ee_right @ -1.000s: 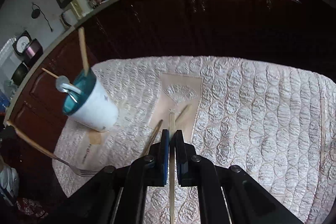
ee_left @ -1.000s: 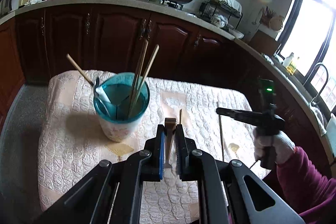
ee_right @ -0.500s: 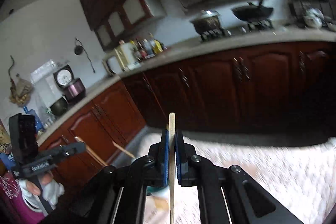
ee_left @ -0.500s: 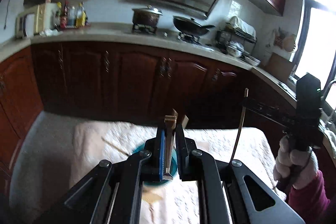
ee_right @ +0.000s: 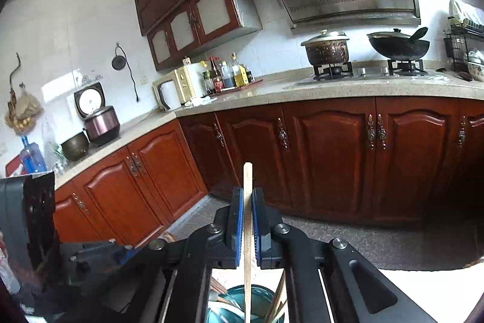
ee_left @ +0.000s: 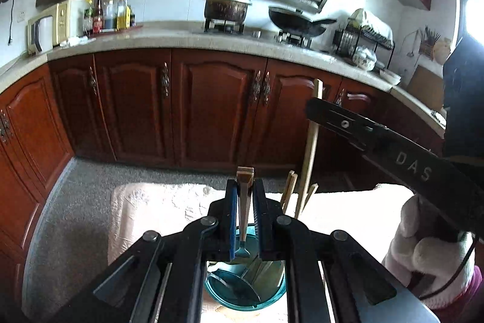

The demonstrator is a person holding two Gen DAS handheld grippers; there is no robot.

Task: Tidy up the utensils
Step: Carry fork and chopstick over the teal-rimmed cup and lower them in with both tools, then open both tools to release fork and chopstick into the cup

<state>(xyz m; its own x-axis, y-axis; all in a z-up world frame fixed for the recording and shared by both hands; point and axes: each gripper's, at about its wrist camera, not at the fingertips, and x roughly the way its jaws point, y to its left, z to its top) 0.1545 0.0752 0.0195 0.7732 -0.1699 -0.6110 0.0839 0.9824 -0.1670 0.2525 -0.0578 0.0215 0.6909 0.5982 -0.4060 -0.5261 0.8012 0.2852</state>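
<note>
My left gripper (ee_left: 243,186) is shut on a wood-handled fork (ee_left: 244,202), held upright with its metal end down over the teal cup (ee_left: 242,292). The cup holds a spoon and several chopsticks (ee_left: 290,196). My right gripper (ee_right: 247,196) is shut on a single wooden chopstick (ee_right: 248,232), upright, its lower end inside the teal cup (ee_right: 239,308). In the left wrist view the right gripper (ee_left: 314,108) shows at the right, gripping that chopstick (ee_left: 310,153). The left gripper's body (ee_right: 36,232) shows at the left of the right wrist view.
The cup stands on a table with a white quilted cloth (ee_left: 157,208). Beyond it are red-brown kitchen cabinets (ee_left: 211,105), a counter with a pot (ee_left: 227,8), a wok (ee_left: 296,20), bottles and a microwave (ee_left: 51,26). Grey floor lies between table and cabinets.
Both grippers have lifted and tilted upright from above the table, carrying the fork and the chopstick over the cup. The chopstick's lower end now sits in the cup.
</note>
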